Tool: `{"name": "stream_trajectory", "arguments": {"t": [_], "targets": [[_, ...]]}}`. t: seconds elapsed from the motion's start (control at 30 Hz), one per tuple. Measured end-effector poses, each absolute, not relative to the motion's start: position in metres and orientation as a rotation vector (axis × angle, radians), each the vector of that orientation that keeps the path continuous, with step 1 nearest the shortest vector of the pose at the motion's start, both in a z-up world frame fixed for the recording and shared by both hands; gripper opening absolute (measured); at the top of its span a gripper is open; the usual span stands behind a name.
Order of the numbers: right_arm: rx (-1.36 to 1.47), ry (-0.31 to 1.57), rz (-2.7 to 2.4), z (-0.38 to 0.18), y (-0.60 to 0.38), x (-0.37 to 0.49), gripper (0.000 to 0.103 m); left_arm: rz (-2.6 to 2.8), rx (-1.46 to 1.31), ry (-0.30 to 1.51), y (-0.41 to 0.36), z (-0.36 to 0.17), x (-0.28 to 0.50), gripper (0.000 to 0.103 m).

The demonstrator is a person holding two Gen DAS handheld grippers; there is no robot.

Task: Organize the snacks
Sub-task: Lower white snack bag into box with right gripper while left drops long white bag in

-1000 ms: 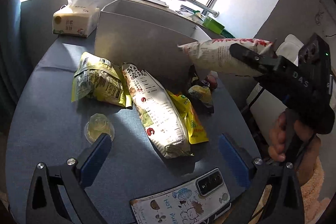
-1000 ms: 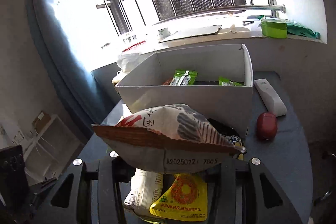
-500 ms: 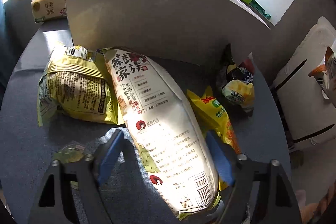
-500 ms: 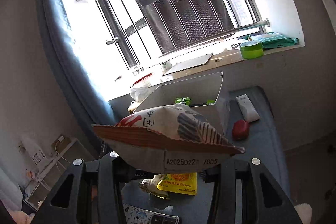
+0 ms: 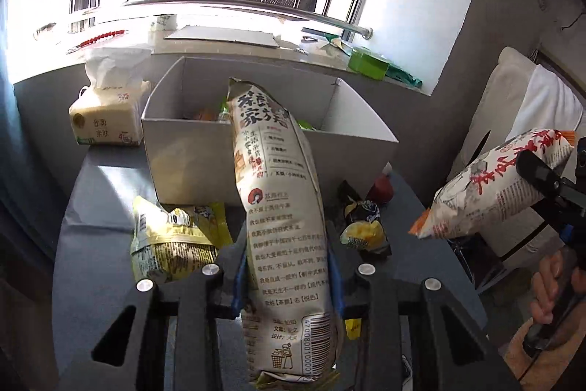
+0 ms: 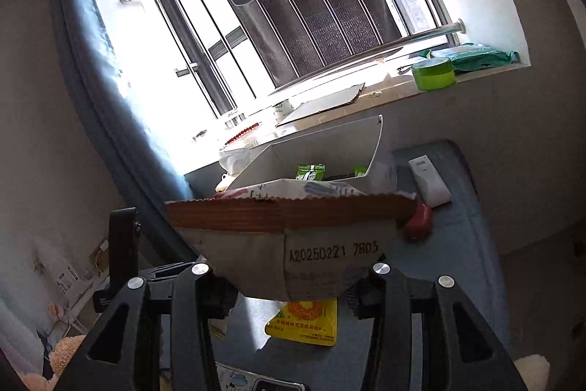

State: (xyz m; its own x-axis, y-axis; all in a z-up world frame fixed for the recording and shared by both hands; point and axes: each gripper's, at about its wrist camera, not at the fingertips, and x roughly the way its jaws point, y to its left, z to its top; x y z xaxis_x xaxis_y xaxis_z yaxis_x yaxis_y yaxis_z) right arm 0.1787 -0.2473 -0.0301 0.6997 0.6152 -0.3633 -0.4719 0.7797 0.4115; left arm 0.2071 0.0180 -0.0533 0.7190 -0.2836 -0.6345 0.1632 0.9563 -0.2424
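My left gripper [image 5: 287,266] holds a long white snack bag [image 5: 278,200] between its blue pads; the jaws are closing on it. The bag is lifted off the table, its top end over the near wall of the white box [image 5: 190,163]. At the right of the left wrist view, the right gripper [image 5: 549,185] is shut on a white and red snack bag [image 5: 490,193], held in the air beside the table. In the right wrist view that bag [image 6: 293,218] fills the jaws of my right gripper [image 6: 289,281], with the box [image 6: 322,149] beyond it holding green packets.
On the blue table lie a yellow-green bag [image 5: 172,240], a small dark packet [image 5: 362,229], a yellow packet [image 6: 304,321] and a red object [image 5: 382,187]. A tissue box [image 5: 106,120] stands left of the box, a white remote [image 6: 428,178] right of it. A hand [image 5: 549,281] grips the right handle.
My left gripper went from wide open above the table to closing around the long white bag, then lifted it toward the box. The right gripper drew back and rose with its bag.
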Motion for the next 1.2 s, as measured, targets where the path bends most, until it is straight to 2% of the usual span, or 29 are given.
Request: {"name": "stream_trajectory", "arguments": {"t": [0.1, 0.33, 0.47, 0.53, 0.57, 0.63, 0.67, 0.83, 1.2], "targets": [[0.298, 0.529, 0.639, -0.011, -0.235, 0.216, 0.042, -0.238, -0.166, 0.673, 0.029, -0.023, 0.232, 0.038], [0.279, 0.623, 0.591, 0.024, -0.203, 0.322, 0.041, -0.223, -0.092, 0.59, 0.049, 0.025, 0.323, 0.038], [0.254, 0.765, 0.552, 0.016, -0.185, 0.378, 0.041, -0.185, -0.059, 0.64, 0.054, 0.009, 0.387, 0.039], [0.226, 0.856, 0.515, 0.003, -0.179, 0.4, 0.042, -0.171, -0.033, 0.704, 0.054, -0.011, 0.41, 0.046], [0.215, 0.906, 0.482, -0.005, -0.177, 0.41, 0.046, -0.155, -0.034, 0.756, 0.054, -0.025, 0.417, 0.067], [0.206, 0.969, 0.456, -0.021, -0.175, 0.427, 0.07, -0.111, 0.01, 0.791, 0.053, -0.043, 0.421, 0.102], [0.206, 0.96, 0.43, -0.026, -0.176, 0.431, 0.103, -0.087, 0.035, 0.78, 0.053, -0.048, 0.418, 0.103], [0.231, 0.873, 0.4, -0.028, -0.187, 0.423, 0.103, -0.1, 0.062, 0.769, 0.058, -0.054, 0.388, 0.103], [0.225, 0.72, 0.456, 0.002, -0.206, 0.353, 0.103, -0.158, 0.048, 0.621, 0.067, 0.002, 0.272, 0.103]]}}
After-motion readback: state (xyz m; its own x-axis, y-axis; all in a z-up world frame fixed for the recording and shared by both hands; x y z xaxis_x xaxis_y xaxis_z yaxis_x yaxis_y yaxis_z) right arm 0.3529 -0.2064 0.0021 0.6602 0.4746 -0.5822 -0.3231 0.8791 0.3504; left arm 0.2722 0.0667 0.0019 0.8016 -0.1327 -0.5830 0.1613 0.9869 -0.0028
